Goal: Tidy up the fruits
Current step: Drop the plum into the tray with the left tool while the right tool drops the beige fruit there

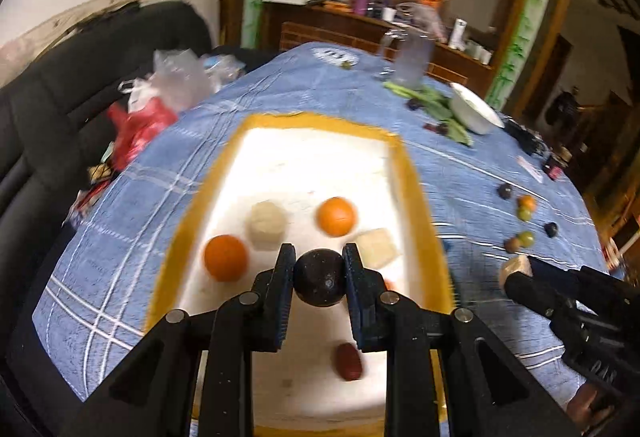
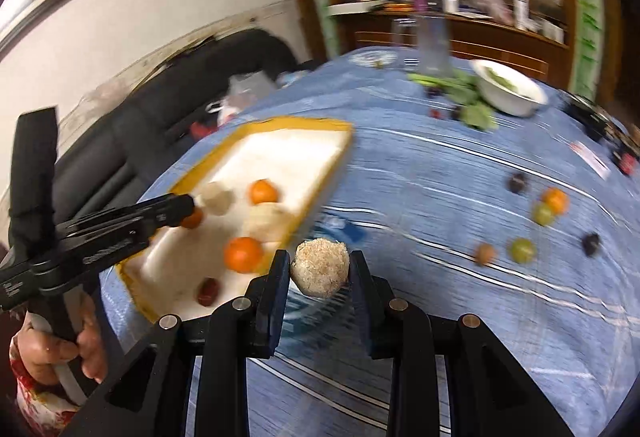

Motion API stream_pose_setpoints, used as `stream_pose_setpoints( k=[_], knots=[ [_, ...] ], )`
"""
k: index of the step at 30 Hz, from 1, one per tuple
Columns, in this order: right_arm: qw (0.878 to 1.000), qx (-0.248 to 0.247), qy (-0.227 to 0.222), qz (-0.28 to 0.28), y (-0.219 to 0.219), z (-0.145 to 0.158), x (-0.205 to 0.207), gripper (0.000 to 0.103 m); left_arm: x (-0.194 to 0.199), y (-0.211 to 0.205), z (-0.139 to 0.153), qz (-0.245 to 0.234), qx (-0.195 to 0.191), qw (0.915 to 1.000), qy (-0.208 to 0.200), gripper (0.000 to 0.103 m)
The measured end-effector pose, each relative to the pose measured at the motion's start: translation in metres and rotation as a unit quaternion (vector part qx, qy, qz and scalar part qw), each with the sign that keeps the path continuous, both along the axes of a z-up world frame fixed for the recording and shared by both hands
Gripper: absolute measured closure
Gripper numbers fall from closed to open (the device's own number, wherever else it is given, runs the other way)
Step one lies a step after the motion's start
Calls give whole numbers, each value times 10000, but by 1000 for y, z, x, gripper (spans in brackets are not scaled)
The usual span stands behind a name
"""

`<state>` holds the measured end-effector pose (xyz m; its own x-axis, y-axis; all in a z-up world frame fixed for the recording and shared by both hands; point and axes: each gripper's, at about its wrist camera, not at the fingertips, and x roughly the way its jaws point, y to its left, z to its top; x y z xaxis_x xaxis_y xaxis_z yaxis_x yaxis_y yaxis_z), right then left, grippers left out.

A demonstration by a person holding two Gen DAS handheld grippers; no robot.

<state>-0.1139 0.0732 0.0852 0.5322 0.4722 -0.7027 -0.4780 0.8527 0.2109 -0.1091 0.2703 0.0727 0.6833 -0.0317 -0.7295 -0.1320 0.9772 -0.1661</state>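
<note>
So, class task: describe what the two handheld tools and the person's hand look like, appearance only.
Both the left tool and right tool are matte black, with angular linkage arms, silver round pivot pins and flat ribbed fingers. The bare hand grips a black handle; a red-and-white patterned sleeve shows below it.

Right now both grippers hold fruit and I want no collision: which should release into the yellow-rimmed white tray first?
Left. The left gripper holds its dark round fruit above the yellow-rimmed white tray; the right gripper is outside it.
</note>
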Motion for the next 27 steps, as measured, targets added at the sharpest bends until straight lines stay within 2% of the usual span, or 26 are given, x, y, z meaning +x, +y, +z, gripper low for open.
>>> stream_pose_setpoints(
  k=[7, 13, 17, 19, 20, 21, 23, 27],
  knots=[
    [9975, -373, 48, 601, 76, -18, 9, 70, 1, 21, -22, 173, 25, 9995, 249, 80],
    [9932, -536, 178, 1021, 105, -37, 1, 70, 6, 36, -23, 277, -176, 9993, 191, 80],
    [9921, -585, 65, 1105, 115, -40, -5, 70, 5, 40, -20, 318, -263, 9991, 116, 79],
    [9908, -568, 65, 1229, 120, -40, -7, 70, 3, 41, -16, 352, -328, 9988, 66, 67],
    [9900, -573, 55, 1292, 122, -40, -8, 70, 2, 41, -13, 377, -358, 9986, 12, 53],
    [9891, -580, 33, 1351, 123, -40, -12, 70, 0, 42, -8, 415, -382, 9984, -75, 44],
    [9881, -640, -86, 1394, 123, -37, -17, 69, -6, 43, 2, 479, -377, 9978, -248, 42],
    [9900, -612, -283, 1237, 108, -23, -29, 62, -9, 34, 19, 410, -327, 9979, -379, 40]
  ],
)
